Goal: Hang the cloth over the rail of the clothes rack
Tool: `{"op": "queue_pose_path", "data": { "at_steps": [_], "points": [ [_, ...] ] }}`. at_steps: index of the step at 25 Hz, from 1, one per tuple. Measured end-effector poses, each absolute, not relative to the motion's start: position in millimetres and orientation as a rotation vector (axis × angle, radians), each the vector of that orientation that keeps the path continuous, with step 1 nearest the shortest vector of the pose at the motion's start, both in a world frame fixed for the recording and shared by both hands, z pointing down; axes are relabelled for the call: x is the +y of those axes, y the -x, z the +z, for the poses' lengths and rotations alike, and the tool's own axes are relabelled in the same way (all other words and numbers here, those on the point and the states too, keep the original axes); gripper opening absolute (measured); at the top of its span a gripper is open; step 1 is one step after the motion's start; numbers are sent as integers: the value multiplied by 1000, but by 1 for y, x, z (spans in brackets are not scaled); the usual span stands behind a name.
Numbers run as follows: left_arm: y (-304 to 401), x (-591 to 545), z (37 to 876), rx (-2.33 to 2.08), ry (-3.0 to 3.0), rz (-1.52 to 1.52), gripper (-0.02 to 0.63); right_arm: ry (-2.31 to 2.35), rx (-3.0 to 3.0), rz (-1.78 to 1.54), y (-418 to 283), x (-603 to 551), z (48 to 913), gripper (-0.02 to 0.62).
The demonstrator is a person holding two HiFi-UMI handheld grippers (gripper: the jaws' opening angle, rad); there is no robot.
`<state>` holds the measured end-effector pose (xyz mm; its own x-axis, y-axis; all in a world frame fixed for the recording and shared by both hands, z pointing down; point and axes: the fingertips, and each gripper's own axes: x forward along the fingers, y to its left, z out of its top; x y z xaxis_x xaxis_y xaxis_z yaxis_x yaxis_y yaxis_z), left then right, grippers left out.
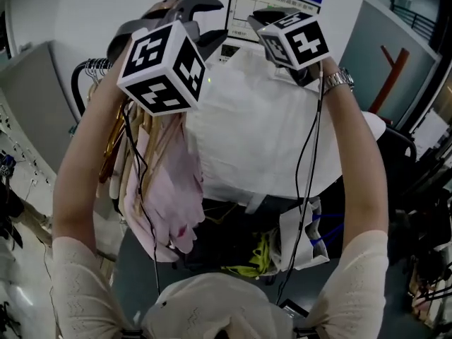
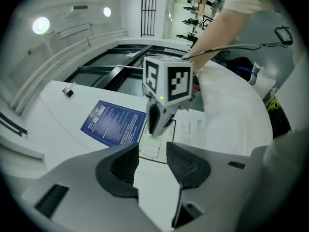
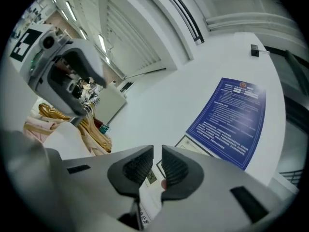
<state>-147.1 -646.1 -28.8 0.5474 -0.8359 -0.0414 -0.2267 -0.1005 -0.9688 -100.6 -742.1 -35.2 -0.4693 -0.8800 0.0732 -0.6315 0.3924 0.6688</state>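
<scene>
Both arms were stretched up and forward, left arm [image 1: 85, 168] and right arm [image 1: 360, 168] roughly parallel, each hand up top with its gripper pointing away from the body. The left gripper [image 2: 153, 151] had its jaws well apart. The right gripper [image 3: 157, 153] showed just a narrow gap and was opening, with what looked like an edge of the white cloth [image 1: 261, 133] low in that gap.

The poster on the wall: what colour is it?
The poster is dark blue with white print, clearest in the right gripper view.
</scene>
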Motion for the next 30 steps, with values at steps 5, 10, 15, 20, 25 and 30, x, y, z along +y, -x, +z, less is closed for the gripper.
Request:
{"op": "queue_pose_path", "data": {
  "at_steps": [5,10,15,20,25,30],
  "points": [
    [147,-634,9,899,1609,-728,163,-1476,-2165,-893,78,-724,-73,52],
    [162,-607,1,985,1750,-540,163,-1517,-2271,-986,65,-655,-98,52],
    [188,-563,-8,1159,1880,-215,163,-1450,-2418,-1061,57,-555,-69,54],
    [180,-568,63,1234,2151,-108,212,-1528,-2300,-1056,15,-500,32,108],
    [193,-594,114,1437,2412,6,212,-1850,-2348,-730,-77,-484,83,115],
    [182,-609,131,1455,2361,-187,212,-2006,-2346,-604,-130,-487,100,115]
  ]
}}
